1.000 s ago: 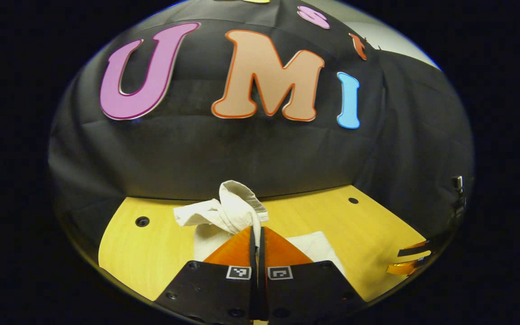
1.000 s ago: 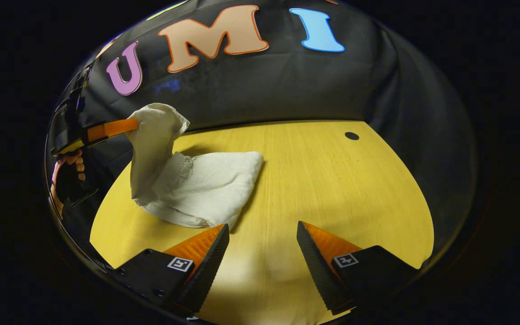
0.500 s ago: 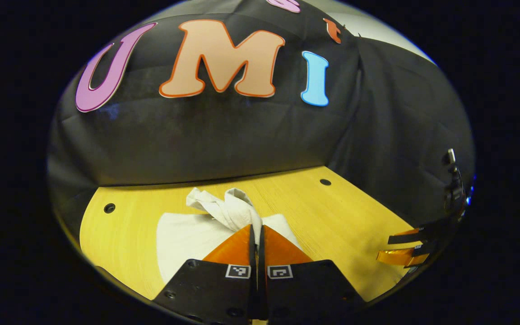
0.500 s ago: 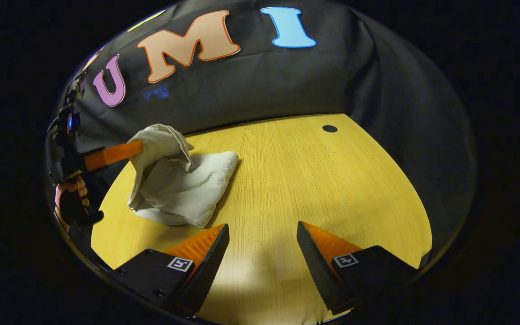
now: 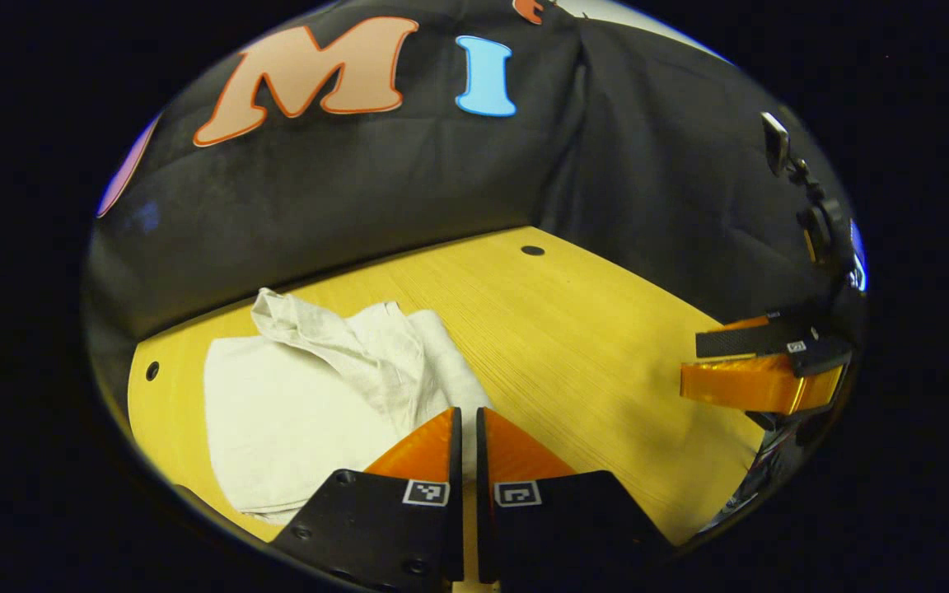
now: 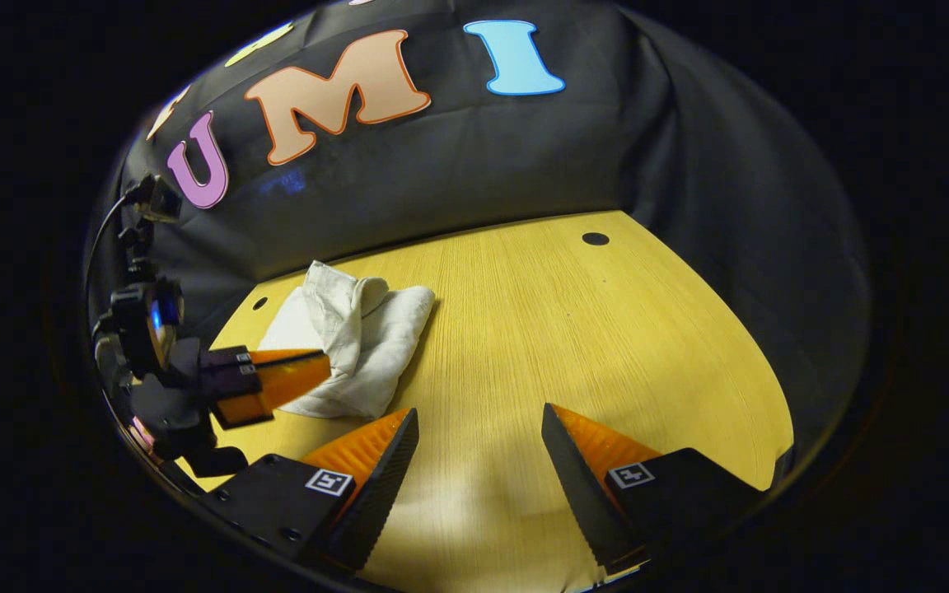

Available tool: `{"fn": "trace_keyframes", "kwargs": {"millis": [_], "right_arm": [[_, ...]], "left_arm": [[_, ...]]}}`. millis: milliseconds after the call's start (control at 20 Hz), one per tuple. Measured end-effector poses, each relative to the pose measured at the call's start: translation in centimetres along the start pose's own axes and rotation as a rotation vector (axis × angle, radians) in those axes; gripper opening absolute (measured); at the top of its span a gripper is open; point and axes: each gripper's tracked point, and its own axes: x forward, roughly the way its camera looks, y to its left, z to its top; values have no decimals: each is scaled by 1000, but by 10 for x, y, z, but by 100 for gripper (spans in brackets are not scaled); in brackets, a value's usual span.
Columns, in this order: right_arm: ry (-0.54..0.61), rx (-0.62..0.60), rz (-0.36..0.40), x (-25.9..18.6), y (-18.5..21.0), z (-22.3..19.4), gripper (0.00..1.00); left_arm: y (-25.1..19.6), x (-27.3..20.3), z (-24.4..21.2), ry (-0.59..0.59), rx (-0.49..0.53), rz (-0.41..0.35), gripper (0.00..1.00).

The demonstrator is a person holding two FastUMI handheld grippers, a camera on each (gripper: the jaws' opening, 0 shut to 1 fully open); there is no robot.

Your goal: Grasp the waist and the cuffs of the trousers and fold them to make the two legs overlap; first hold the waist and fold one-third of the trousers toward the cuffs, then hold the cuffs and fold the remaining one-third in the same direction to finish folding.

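The trousers lie folded on the yellow wood table, near its back edge by the black cloth wall. The left gripper is almost closed, holding nothing. The right gripper is wide apart above bare table.

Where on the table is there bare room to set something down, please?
The wooden table is bare from the folded trousers across to the booth wall, past the round hole. It is crowded by the trousers, where the left tool sits.
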Motion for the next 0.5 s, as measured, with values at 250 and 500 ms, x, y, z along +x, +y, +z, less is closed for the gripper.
{"fn": "trace_keyframes", "kwargs": {"millis": [250,500], "right_arm": [[-25,38,-10,-11,6,-1,97],[-75,25,-3,-20,27,5,97]], "left_arm": [[9,-4,-9,-4,-44,0,71],[59,-43,0,-69,-104,129,95]]}}
